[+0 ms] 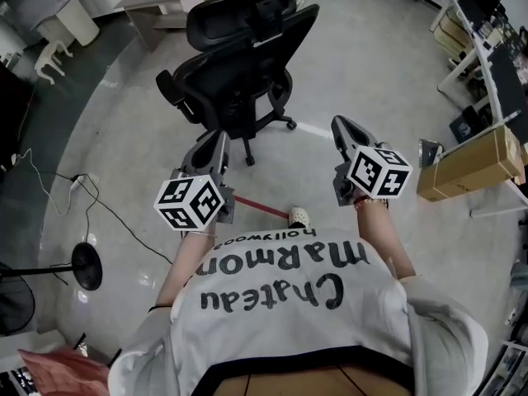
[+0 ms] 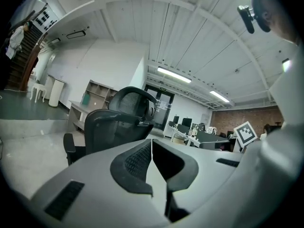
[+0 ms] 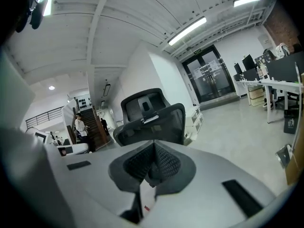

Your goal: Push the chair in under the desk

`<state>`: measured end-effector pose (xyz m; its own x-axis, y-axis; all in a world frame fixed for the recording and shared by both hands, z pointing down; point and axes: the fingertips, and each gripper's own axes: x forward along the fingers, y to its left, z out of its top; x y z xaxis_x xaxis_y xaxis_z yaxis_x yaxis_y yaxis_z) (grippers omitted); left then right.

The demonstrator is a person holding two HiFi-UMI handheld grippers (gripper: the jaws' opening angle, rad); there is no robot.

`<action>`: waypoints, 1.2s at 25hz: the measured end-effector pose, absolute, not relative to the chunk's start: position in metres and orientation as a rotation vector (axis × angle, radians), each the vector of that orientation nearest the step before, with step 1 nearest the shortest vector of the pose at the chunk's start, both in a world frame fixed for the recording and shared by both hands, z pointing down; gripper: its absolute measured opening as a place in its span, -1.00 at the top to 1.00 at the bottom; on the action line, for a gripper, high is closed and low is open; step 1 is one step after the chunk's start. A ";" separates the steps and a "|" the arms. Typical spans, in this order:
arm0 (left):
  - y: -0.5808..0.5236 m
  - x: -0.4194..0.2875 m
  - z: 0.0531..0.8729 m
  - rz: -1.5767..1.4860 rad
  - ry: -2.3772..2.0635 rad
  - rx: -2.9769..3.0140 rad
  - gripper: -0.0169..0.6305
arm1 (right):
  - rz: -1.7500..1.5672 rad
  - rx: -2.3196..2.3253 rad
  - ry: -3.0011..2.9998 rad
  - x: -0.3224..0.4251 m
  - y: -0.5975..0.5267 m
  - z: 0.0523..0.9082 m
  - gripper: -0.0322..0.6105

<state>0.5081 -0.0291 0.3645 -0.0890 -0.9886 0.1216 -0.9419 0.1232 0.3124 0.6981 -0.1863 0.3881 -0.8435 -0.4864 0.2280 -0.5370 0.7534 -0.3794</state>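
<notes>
My left gripper (image 1: 216, 139) and right gripper (image 1: 341, 125) are both closed and hold nothing; the chair (image 1: 239, 64) stands ahead of them, untouched, backrest towards me; the desk (image 1: 157, 5) lies beyond it; the left gripper appears nearer.

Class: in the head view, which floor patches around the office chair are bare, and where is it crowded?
Bare floor lies between the chair and the cardboard box; another patch lies left of the chair, up to the cable. Crowded: desks at the right edge, stand base lower left.
</notes>
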 end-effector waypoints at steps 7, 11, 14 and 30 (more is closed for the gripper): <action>-0.113 0.498 0.342 -0.252 -2.176 1.880 0.90 | 0.604 0.754 -2.891 0.680 -0.280 0.361 0.87; -0.147 0.492 0.335 -0.274 -2.214 1.867 0.90 | 0.568 0.724 -2.913 0.671 -0.323 0.349 0.87; -0.160 0.487 0.336 -0.277 -2.240 1.840 0.90 | 0.555 0.695 -2.923 0.663 -0.343 0.346 0.87; -0.130 0.421 0.374 -0.284 -2.390 1.491 0.90 | 0.630 0.571 -2.849 0.629 -0.375 0.398 0.87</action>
<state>0.4212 -0.1301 0.3740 -0.4111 -0.8985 0.1543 -0.8371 0.4390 0.3262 0.6294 -0.3748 0.3978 -0.9125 -0.3300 0.2417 -0.4012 0.8375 -0.3711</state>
